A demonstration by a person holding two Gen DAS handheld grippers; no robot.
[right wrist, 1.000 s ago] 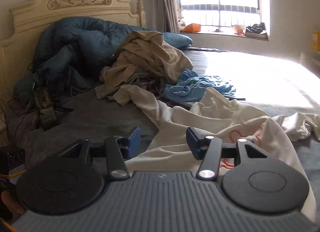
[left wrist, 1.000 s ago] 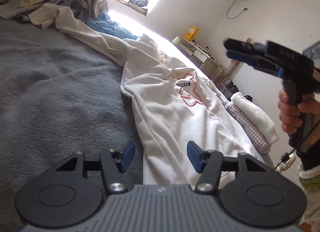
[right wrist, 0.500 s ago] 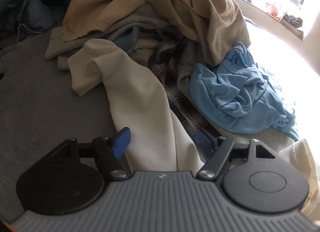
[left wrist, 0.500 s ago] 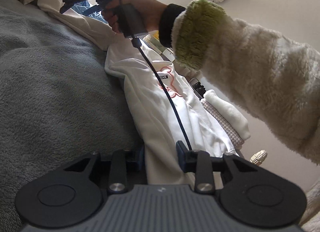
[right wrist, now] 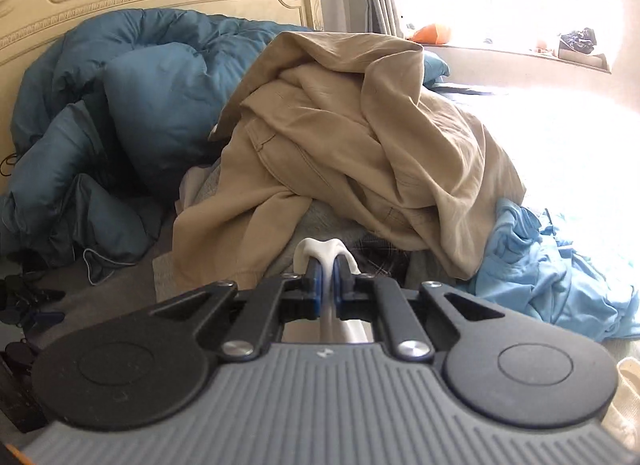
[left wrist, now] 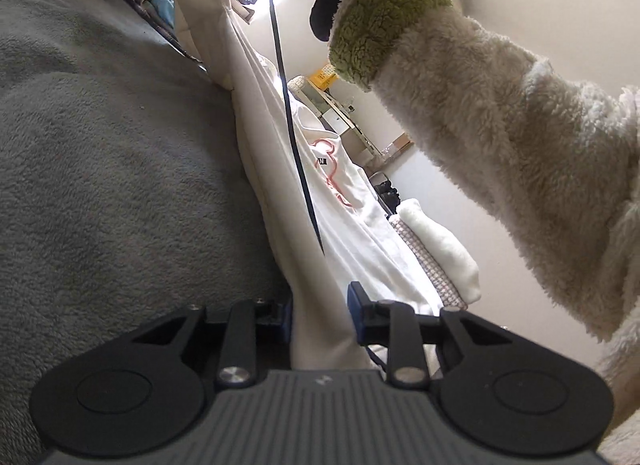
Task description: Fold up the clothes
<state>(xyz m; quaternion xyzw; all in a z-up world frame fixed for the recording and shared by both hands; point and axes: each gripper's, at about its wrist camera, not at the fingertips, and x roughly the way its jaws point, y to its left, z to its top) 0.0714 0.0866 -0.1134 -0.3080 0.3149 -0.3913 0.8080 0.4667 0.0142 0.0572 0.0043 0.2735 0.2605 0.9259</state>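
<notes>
White sweatshirt [left wrist: 352,201] spread across grey blanket [left wrist: 120,185], right gripper [right wrist: 326,285] clenched on its pale fabric fold, left gripper [left wrist: 320,305] closing around hem, pad contact unclear, tan clothes pile [right wrist: 352,137] beyond.

A grey-blanketed bed [left wrist: 100,185] bears a white sweatshirt [left wrist: 352,201], tan clothes [right wrist: 360,137] and a blue quilt [right wrist: 120,113].

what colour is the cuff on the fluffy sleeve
Green, on a cream fleece sleeve; the cuff shows best in the left wrist view.
</notes>
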